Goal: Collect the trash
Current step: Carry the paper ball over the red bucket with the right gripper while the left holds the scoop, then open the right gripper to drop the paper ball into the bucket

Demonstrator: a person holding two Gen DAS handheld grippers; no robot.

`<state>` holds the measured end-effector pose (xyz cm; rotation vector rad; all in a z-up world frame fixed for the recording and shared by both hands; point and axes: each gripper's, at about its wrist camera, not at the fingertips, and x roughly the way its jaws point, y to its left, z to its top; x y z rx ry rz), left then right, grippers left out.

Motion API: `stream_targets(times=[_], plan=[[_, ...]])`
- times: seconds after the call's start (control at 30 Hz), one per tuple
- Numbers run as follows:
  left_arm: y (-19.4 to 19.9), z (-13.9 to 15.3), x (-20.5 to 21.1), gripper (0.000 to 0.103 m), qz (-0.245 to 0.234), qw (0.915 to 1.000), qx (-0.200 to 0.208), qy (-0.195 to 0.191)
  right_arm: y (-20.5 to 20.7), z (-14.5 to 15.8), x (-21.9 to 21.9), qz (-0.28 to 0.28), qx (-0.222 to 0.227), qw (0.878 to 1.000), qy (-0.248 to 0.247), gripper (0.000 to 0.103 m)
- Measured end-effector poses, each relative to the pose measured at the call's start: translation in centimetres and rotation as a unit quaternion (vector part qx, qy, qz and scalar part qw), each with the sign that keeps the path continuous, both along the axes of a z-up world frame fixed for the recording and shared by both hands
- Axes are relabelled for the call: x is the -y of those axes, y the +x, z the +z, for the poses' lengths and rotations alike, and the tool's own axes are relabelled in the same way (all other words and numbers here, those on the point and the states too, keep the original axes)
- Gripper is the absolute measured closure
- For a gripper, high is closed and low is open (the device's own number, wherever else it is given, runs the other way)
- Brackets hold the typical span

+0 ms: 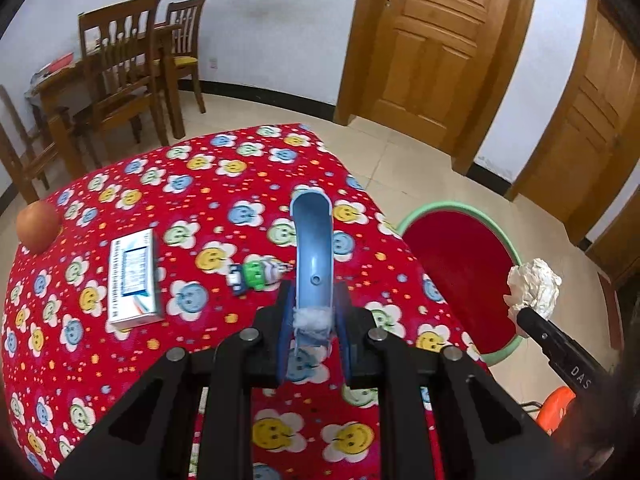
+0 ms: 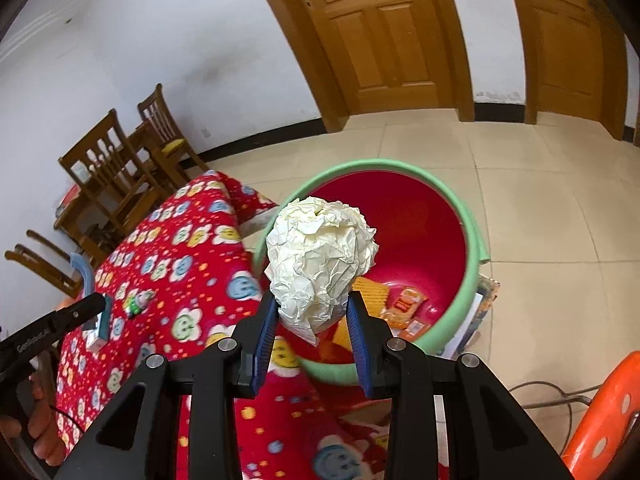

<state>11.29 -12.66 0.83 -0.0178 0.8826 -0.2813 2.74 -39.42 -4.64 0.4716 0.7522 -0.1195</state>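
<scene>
My right gripper (image 2: 313, 312) is shut on a crumpled white paper ball (image 2: 320, 256) and holds it above the near rim of the red bin with a green rim (image 2: 476, 256). The ball (image 1: 534, 284) and right gripper (image 1: 524, 314) also show in the left wrist view, over the bin (image 1: 500, 236). My left gripper (image 1: 314, 312) is shut on a curved blue plastic piece (image 1: 313, 240) with white fluff at its base, above the red flowered tablecloth (image 1: 200, 208). The blue piece also shows in the right wrist view (image 2: 86, 270).
On the table lie a white medicine box (image 1: 134, 280), a small green toy (image 1: 256, 274) and an apple (image 1: 38, 226). Snack wrappers (image 2: 404, 306) lie in the bin. Wooden chairs (image 1: 120, 68) stand behind. An orange stool (image 2: 608, 412) stands at the right.
</scene>
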Motion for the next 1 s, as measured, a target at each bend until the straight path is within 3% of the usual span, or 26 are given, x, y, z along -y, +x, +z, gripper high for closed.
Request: stream_targets(times=[0.7,1.0], plan=[[1.1,-1.8,6.4,0.084,-0.056,0.9979,-0.012,0.029,1.4,-2.1,3.8,-0.027,-0.021,0.999,0.002,0.063],[1.0,-2.0,7.6,0.084,-0.070,0.9971,-0.014,0.029,0.7,-1.9,4.6,-0.033,-0.015,0.999,0.013,0.054]])
